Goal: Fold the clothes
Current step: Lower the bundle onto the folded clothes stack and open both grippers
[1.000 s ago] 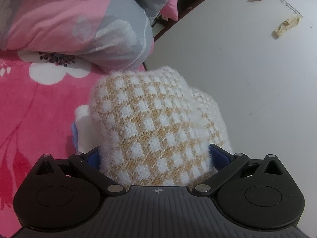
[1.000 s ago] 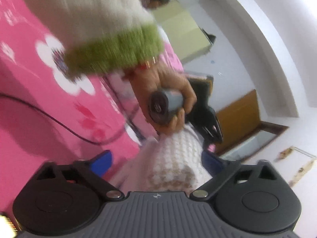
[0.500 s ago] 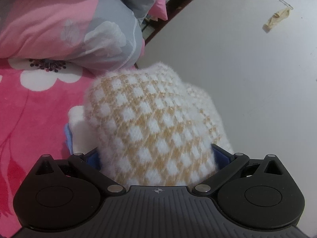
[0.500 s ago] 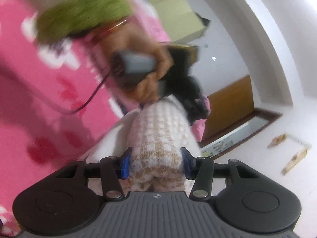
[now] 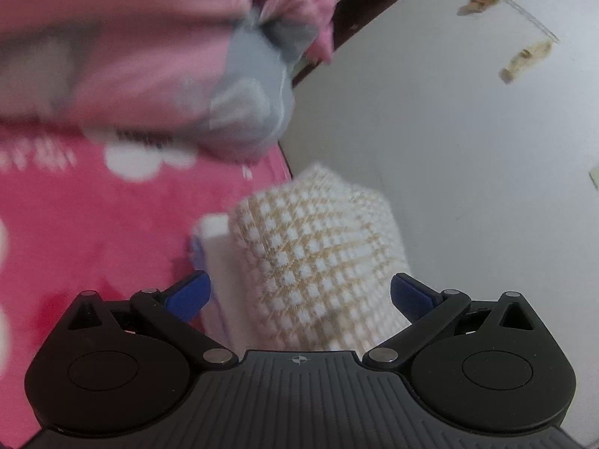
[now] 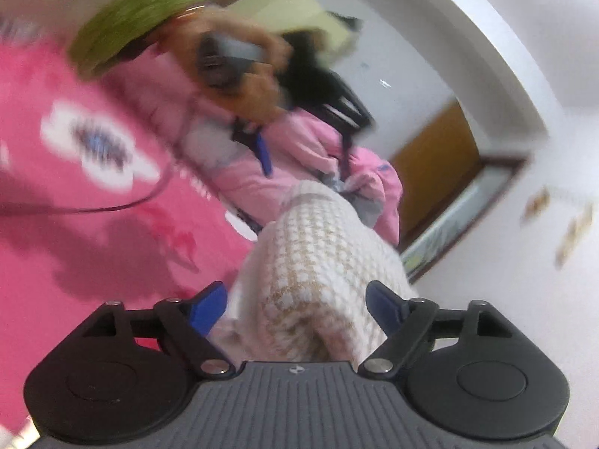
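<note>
Fluffy white-and-tan checked knit garment, folded into thick bundle, lies at edge of pink floral blanket, beside white wall. Left gripper: blue pads spread, apart from bundle, released. Right gripper: jaws just been opening, bundle between blue pads, no squeeze seen. Rumpled pink-grey quilt at blanket's far edge. Person's hand, green cuff, holds left gripper, blurred.
</note>
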Demonstrator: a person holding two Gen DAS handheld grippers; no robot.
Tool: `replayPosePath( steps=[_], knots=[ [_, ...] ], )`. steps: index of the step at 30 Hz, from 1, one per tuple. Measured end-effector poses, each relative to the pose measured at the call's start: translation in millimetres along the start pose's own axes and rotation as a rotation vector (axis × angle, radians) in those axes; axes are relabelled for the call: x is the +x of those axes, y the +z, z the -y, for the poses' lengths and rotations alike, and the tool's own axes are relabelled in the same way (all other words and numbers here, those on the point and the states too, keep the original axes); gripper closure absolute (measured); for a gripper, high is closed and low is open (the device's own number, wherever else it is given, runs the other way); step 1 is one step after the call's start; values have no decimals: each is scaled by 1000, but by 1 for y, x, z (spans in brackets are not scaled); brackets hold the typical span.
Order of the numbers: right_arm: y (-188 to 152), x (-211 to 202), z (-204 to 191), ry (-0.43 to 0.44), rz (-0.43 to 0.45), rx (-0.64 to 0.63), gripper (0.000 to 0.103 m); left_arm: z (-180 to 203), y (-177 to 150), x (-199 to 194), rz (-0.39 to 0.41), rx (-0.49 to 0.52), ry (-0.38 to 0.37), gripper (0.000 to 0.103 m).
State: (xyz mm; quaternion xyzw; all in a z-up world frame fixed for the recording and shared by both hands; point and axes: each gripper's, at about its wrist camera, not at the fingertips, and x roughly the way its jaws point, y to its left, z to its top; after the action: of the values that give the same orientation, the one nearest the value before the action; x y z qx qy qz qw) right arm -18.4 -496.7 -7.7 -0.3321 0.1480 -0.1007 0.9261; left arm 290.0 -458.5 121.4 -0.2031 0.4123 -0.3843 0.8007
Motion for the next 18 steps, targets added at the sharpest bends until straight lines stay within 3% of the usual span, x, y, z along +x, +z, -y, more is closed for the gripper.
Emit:
replayPosePath(
  steps=[4,6,9,11,14,18],
  knots=[
    [12,-53,26,55,9,337,11,43,-1,-90,54,216,74,0],
    [17,-82,34,74,37,472,2,67,-13,-139,77,350,119,0],
    [26,-122,43,89,74,650,0,96,-58,-195,103,547,161,0],
    [27,-137,42,73,54,733,0,104,-100,-214,90,634,170,0],
    [28,-155,39,26,-2,846,0,95,-170,-219,93,656,172,0],
    [23,-163,30,-68,-126,941,0,74,-248,-210,140,605,164,0]
  ],
)
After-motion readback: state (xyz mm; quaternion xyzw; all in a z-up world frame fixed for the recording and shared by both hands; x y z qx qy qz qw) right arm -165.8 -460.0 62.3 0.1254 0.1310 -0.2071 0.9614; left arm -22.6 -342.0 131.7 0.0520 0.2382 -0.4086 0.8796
